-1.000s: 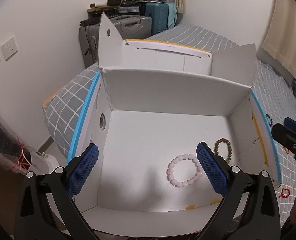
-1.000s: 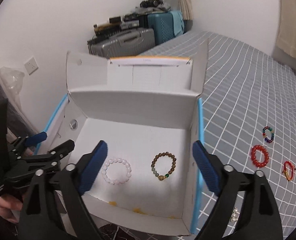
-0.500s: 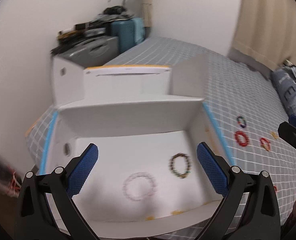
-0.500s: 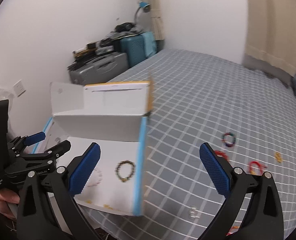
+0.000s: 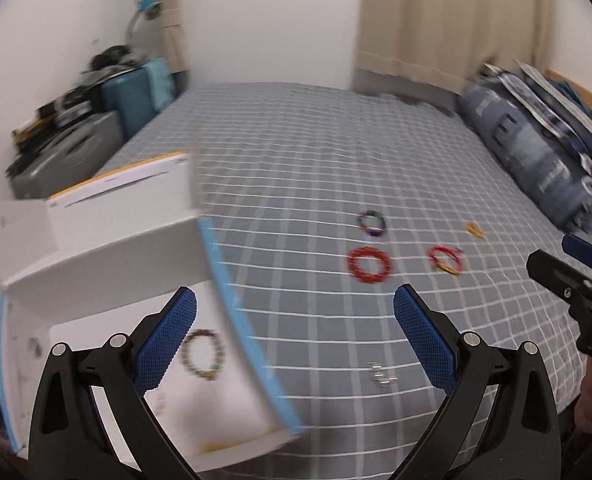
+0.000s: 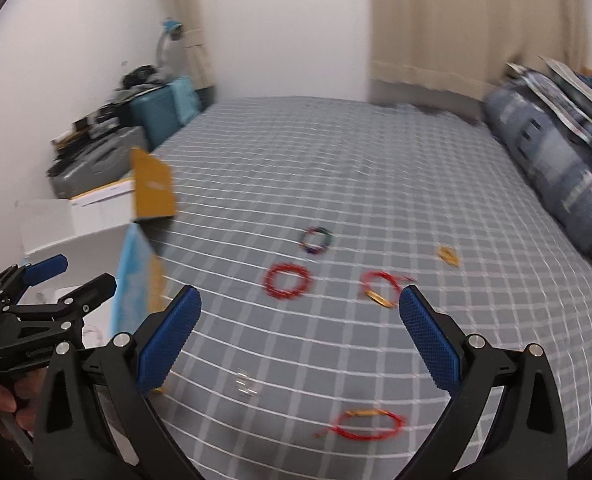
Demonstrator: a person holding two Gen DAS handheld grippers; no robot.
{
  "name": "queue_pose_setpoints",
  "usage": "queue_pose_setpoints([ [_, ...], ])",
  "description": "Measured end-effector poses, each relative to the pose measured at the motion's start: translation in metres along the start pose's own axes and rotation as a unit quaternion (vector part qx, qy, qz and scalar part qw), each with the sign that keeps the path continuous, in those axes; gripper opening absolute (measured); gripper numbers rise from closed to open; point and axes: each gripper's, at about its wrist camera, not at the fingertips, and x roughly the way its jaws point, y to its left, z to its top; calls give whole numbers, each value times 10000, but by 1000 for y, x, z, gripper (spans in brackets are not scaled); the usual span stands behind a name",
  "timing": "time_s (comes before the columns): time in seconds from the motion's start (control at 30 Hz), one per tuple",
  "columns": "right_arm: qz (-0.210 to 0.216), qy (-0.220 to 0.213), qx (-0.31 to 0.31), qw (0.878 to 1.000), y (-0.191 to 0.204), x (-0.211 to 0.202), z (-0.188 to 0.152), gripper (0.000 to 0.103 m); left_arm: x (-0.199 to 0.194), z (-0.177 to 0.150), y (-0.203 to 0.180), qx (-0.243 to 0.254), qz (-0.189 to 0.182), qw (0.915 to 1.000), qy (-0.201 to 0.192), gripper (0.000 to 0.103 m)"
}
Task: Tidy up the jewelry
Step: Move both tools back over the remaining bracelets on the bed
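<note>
A white cardboard box (image 5: 108, 256) with blue edges stands at the left of the bed; a brown bead bracelet (image 5: 204, 354) lies in it. On the grey checked bedspread lie a red bead bracelet (image 5: 369, 265) (image 6: 287, 281), a multicolour bracelet (image 5: 372, 223) (image 6: 316, 239), a red string bracelet (image 5: 447, 260) (image 6: 382, 286), another red string bracelet (image 6: 366, 426), a small gold piece (image 5: 475, 229) (image 6: 448, 256) and small silver pieces (image 5: 381, 374) (image 6: 246, 386). My left gripper (image 5: 294, 340) is open and empty over the box's right edge. My right gripper (image 6: 298, 344) is open and empty above the bedspread.
Suitcases (image 5: 96, 136) and clutter stand by the wall at the far left. A folded blue quilt (image 5: 536, 160) lies at the bed's right side. Curtains (image 5: 436, 20) hang behind. The box's orange-backed flap (image 6: 152, 190) sticks up at the left.
Both grippers have swung right, away from the box interior toward the loose jewelry on the bedspread. The box has slid to the left of both views. Both stay open.
</note>
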Motion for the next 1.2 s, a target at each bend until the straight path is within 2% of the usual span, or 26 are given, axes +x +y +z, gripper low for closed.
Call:
queue_pose_setpoints([
  [0.1,-227,29,167,9996,-29,1,-17,95,18,-1,-30,120,-264,9995,141,97],
  [0.27,-429,244,385,9980,-66,13,-49,95,44,-16,-63,308,-498,9977,343,97],
  [0.43,-427,425,495,9970,-82,30,-79,95,71,-37,-77,396,-495,9964,563,97],
  [0.53,-407,516,510,9965,-84,43,-99,95,91,-52,-78,351,-510,9952,764,97],
  [0.77,-494,612,495,9957,-82,73,-137,95,118,-84,-73,223,-547,9938,940,97],
  [1.2,-594,861,72,9945,-68,113,-166,95,153,-113,-75,313,-471,9922,1109,97],
])
